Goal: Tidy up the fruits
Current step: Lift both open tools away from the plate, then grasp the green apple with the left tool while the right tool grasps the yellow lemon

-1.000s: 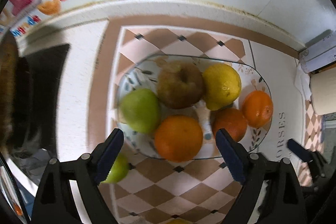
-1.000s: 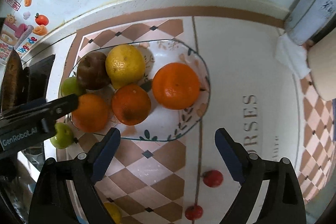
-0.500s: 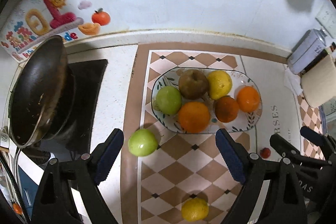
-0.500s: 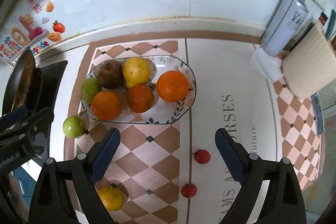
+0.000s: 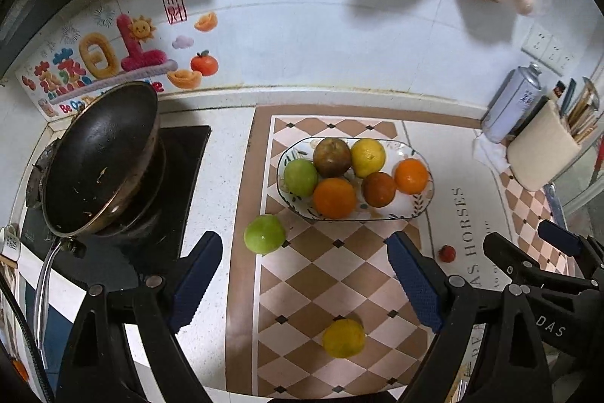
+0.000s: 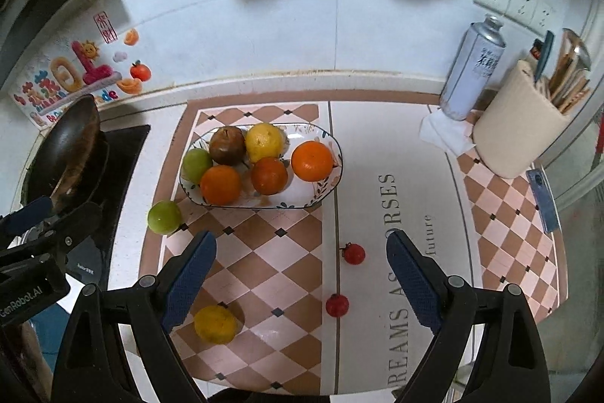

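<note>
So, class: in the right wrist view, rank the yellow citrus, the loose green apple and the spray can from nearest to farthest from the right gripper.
1. Yellow citrus, beside its left finger.
2. Green apple, left, off the plate.
3. Spray can, far right, by the wall.

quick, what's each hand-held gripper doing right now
Left hand-held gripper: open, holding nothing.
Right hand-held gripper: open, holding nothing.
</note>
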Demonstrator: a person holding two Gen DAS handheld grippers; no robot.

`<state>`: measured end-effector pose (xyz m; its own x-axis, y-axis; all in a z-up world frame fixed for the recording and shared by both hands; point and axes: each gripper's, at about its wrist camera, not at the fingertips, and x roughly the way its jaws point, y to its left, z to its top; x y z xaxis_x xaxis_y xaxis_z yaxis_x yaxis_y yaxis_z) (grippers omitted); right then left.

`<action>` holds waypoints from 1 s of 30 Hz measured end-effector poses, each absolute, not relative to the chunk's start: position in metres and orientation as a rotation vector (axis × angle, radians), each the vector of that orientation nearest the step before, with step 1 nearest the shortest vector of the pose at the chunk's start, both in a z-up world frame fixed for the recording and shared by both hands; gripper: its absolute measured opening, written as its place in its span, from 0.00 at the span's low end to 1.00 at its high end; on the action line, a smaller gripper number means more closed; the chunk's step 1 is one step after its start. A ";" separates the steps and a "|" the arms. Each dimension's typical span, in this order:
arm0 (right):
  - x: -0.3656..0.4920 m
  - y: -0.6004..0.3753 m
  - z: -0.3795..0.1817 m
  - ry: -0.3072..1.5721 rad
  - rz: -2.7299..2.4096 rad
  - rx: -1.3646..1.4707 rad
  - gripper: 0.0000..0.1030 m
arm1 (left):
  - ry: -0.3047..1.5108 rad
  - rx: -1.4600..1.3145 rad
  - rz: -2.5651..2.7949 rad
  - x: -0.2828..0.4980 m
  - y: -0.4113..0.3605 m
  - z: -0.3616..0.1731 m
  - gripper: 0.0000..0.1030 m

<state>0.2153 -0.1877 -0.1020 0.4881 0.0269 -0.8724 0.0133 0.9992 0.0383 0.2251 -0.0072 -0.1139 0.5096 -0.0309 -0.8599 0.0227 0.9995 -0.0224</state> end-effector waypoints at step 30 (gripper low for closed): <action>0.209 -0.076 -0.330 1.620 0.388 -0.006 0.60 | 1.401 -0.084 0.261 0.240 0.089 -0.249 0.93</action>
<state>0.2086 -0.0758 -0.3305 -0.0944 0.2279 -0.9691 -0.2359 0.9406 0.2442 0.2401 0.0890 -0.2492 0.1457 0.1313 -0.9806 -0.2308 0.9683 0.0954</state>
